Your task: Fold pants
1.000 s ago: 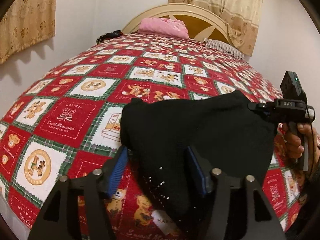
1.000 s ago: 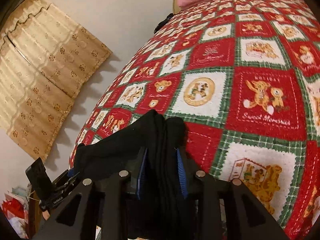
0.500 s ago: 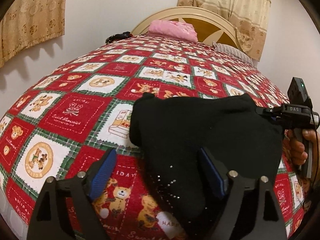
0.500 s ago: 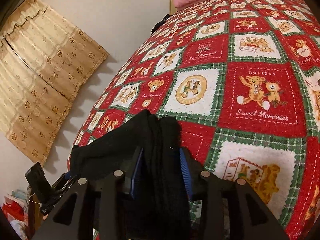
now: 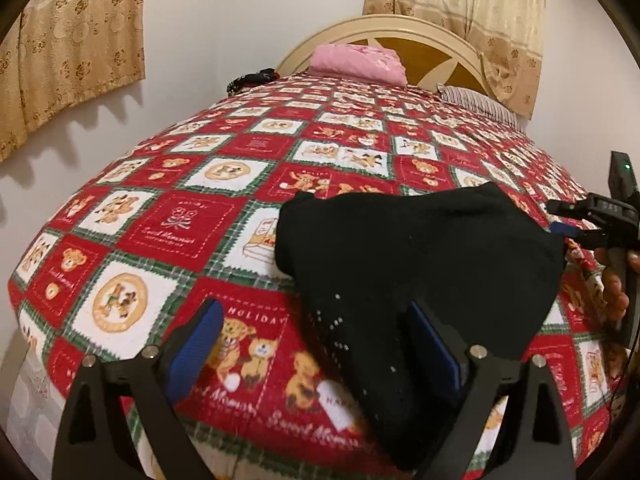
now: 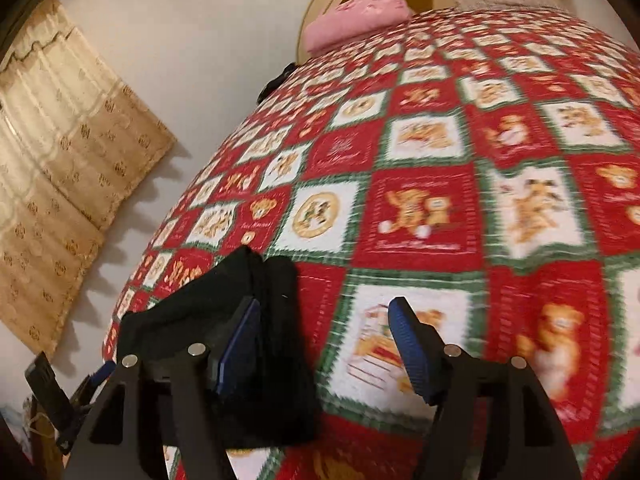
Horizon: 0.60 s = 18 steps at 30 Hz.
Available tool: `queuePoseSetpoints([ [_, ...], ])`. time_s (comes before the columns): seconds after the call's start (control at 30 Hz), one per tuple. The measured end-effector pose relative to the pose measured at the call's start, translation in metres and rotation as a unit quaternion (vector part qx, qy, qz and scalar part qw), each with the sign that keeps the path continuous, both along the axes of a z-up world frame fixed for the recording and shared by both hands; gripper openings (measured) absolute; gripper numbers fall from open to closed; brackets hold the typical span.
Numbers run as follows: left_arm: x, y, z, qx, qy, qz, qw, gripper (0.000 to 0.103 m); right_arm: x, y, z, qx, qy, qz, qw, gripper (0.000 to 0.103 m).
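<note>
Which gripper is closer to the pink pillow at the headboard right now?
Cannot tell; neither is close. Left gripper and right gripper both hang open over the black pants, far across the bed from the pink pillow.

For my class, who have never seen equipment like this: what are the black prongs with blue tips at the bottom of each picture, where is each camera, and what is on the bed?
No robot here: a person holds a two-finger clamp in each hand, each carrying a camera looking along its fingers. One picture comes from the left gripper, the other from the right gripper. The blue tips are their gripping pads. On the red, white and green teddy-bear patchwork quilt lie folded black knit pants. Both grippers have just been opening and now stand open: the fabric lies partly between the left fingers and beside the right ones, and nothing is gripped. By the cream headboard sits a pink bundle.
</note>
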State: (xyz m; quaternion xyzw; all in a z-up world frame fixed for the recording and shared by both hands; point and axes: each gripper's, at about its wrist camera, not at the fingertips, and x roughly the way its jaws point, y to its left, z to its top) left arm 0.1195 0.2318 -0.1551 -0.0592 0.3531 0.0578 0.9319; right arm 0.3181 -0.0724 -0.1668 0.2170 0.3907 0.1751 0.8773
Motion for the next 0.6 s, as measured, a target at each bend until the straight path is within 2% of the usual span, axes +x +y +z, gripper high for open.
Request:
queuePoseSetpoints([
  [0.1,-0.012,-0.006,0.012,0.000,-0.012,0.001,0.9999,0.095,-0.025,-0.007,0.017,-0.019,-0.016,-0.010,1.000,0.068],
  [0.2,-0.030,-0.017,0.029,0.004,-0.034,0.002,0.9994,0.095,-0.070,-0.009,0.046,-0.070,-0.060,-0.037,0.995,0.068],
  [0.3,-0.051,-0.030,0.052,0.007,-0.064,-0.005,0.9979,0.095,-0.124,-0.001,0.079,-0.130,-0.119,-0.040,0.984,0.068],
  [0.43,-0.074,-0.044,0.076,0.001,-0.099,-0.014,0.9950,0.099,-0.194,0.008,0.116,-0.199,-0.189,-0.051,0.960,0.068],
  [0.6,-0.099,-0.061,0.100,0.004,-0.121,-0.029,0.9922,0.099,-0.242,0.009,0.141,-0.200,-0.219,-0.056,0.953,0.072],
])
